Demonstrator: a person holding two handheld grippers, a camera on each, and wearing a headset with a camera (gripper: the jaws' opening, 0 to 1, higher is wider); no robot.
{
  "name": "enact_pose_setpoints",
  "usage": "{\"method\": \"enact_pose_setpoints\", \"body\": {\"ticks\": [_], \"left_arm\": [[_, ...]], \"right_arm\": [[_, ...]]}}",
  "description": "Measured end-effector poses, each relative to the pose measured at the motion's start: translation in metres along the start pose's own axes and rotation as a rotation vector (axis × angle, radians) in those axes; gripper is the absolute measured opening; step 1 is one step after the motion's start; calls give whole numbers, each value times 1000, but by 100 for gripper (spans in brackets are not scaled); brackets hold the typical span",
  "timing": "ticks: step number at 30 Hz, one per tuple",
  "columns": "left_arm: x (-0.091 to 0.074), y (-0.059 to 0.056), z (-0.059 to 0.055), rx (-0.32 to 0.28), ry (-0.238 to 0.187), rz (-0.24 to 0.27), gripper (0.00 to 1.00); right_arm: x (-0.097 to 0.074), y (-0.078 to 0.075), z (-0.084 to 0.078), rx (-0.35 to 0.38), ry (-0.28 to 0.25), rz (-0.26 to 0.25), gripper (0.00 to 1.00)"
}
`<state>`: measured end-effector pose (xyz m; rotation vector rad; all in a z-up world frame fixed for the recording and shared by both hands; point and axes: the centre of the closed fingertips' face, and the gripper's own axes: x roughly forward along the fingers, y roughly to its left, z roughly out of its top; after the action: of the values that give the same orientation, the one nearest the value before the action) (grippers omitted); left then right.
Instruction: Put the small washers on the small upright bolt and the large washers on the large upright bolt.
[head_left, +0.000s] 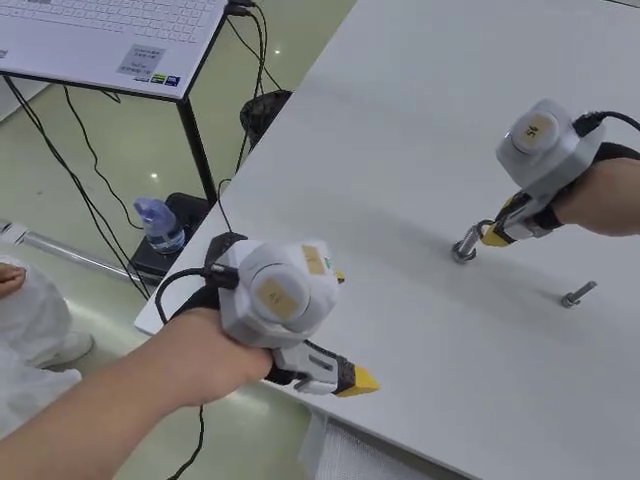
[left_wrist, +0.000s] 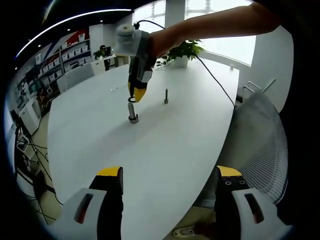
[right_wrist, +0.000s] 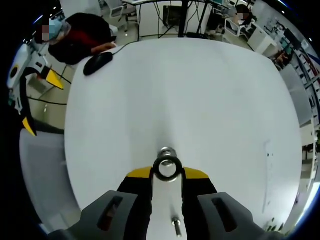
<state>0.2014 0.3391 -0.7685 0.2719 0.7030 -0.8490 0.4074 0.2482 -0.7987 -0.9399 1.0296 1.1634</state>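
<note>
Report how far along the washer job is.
Done: unclear. The wide base of the large bolt may be washers or its own head. In hand: the right gripper is shut on a washer just above that bolt's top, while the left gripper is open with nothing in it. Left: lowering this washer on. The small bolt looks bare.

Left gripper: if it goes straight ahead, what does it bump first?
Probably the white table, as the left gripper aims slightly down at it. The big bolt and the right gripper stand farther on, a little aside.

Bright daylight, soft shadows, fisheye edge distortion
</note>
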Motion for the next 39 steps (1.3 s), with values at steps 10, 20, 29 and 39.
{"method": "enact_pose_setpoints", "body": {"ticks": [10, 20, 29, 39], "left_arm": [[2, -2, 2, -6, -8, -8, 75], [4, -1, 3, -10, -13, -15, 76], [4, -1, 3, -12, -13, -18, 76], [5, 2, 6, -12, -24, -17, 76]], "right_arm": [[5, -2, 5, 4, -4, 1, 21], [15, -2, 4, 4, 11, 20, 21], [22, -2, 2, 4, 27, 24, 21], [31, -1, 1, -13, 42, 25, 21]]}}
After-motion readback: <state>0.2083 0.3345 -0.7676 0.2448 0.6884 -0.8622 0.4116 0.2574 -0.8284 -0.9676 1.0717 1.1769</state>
